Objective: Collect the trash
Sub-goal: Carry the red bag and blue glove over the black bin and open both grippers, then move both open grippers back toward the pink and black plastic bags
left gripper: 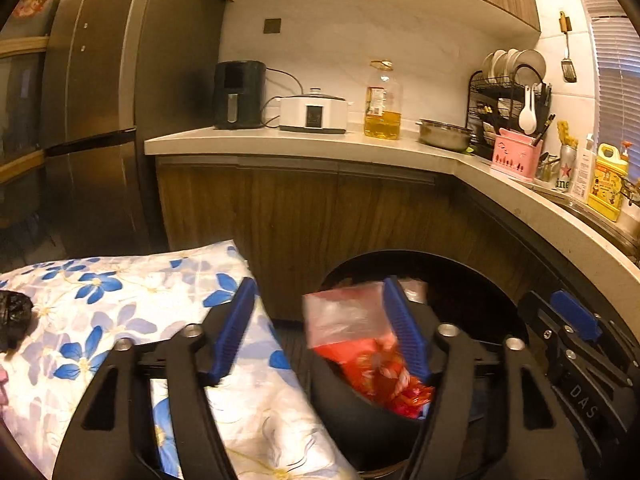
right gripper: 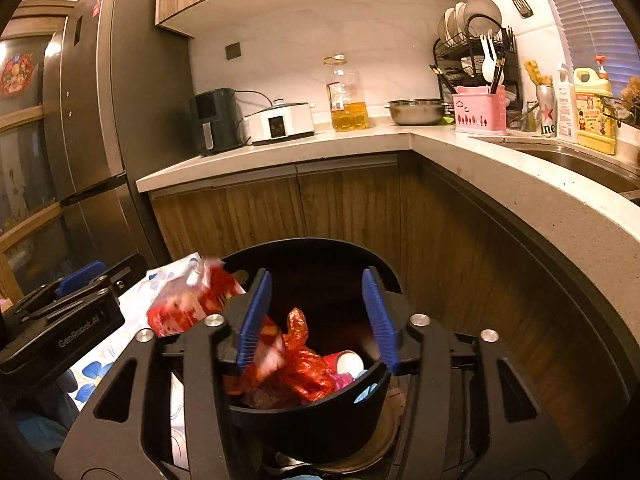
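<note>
The left gripper [left gripper: 320,328] is standing wide open, with nothing between its blue fingers [left gripper: 234,332]; a red and clear wrapper [left gripper: 352,324] is blurred right against the inner side of its right finger, above the edge of the black bin [left gripper: 348,424], and I cannot tell if it is touching the finger. In the right wrist view the same wrapper [right gripper: 188,300] is hanging in the air over the left rim of the bin [right gripper: 320,428]. The right gripper [right gripper: 316,316] is also spread wide and is holding nothing; it is hovering over the bin mouth. Inside the bin a crumpled red plastic bag [right gripper: 304,364] and a small white cup [right gripper: 349,362] are lying. A table with a blue flowered cloth [left gripper: 120,312] is standing just beside the bin, and a dark crumpled thing [left gripper: 14,316] is lying at its left edge.
</note>
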The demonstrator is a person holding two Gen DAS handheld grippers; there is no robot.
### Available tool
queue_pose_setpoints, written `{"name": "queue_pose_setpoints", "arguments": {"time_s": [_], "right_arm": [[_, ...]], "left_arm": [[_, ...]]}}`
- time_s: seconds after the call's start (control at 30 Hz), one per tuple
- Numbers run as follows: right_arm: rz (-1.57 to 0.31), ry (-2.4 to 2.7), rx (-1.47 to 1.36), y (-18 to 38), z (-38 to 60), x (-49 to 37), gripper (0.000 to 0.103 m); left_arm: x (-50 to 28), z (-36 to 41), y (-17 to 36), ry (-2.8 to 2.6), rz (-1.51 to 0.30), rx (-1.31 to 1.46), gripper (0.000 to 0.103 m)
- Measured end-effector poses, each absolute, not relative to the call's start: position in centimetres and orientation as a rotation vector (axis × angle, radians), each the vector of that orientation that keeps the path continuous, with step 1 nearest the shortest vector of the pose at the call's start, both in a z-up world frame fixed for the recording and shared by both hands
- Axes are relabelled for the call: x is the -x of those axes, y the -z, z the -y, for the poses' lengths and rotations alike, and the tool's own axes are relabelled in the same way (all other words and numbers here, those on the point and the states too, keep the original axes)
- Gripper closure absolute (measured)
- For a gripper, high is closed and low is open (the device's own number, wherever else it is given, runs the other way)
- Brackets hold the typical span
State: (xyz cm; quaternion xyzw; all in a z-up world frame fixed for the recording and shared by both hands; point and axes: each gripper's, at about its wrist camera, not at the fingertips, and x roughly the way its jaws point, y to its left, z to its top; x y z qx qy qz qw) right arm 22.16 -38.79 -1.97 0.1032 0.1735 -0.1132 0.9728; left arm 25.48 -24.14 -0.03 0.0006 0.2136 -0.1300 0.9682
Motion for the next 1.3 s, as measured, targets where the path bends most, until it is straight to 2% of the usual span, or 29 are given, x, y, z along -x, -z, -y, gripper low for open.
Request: {"name": "queue_pose_setpoints", "arguments": {"time_s": [0.07, 0.2, 0.27, 0.53, 1.3], "right_arm": [[-0.349, 0.229, -0.209, 1.9, 38.8, -22.0, 0.044], [-0.352, 0.227, -0.205, 1.9, 38.3, -21.5, 0.040], [-0.350, 0.225, -0.202, 1.8, 38.0, -21.1, 0.034], [-0.347, 0.213, -0.182, 1.3, 36.1, -19.4, 0.029], [-0.329, 0.046, -0.141, 1.5, 25.7, -15.8, 0.029]], "left_arm": [[-25.2, 23.5, 0.0, 0.245, -0.432, 0.001, 0.030], [-24.4, 22.4, 0.2, 0.205, -0.439, -0.002, 0.020], [-23.9, 21.8, 0.2, 0.188, -0.440, 0.002, 0.017], [-21.5, 18.9, 0.3, 0.136, -0.437, -0.001, 0.009], [-13.9, 8.5, 1.0, -0.066, -0.403, 0.046, 0.009]]}}
